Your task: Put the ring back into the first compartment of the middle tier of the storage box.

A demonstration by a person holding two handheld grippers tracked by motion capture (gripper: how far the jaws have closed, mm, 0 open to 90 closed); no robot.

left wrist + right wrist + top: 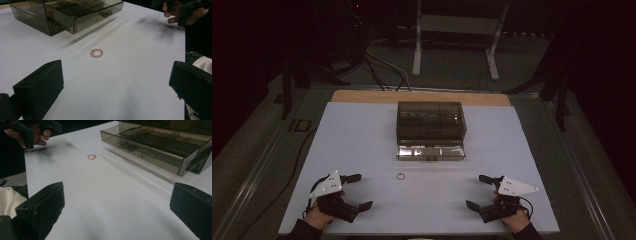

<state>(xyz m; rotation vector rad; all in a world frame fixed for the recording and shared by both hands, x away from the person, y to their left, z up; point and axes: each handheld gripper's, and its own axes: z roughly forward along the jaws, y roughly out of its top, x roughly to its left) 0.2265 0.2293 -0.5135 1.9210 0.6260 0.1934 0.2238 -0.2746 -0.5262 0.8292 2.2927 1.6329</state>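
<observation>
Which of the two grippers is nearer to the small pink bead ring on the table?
The left gripper. The bead ring lies left of the table's middle, in front of the open drawer, so the right gripper is clearly farther away.

A white table (pixel 362 150) with a wooden strip along its far edge carries a smoky clear drawer box (pixel 431 120) at the middle, its bottom drawer (pixel 430 152) pulled out. Near that drawer, a small pink bead ring (pixel 400 176) lies on the bare top.
</observation>
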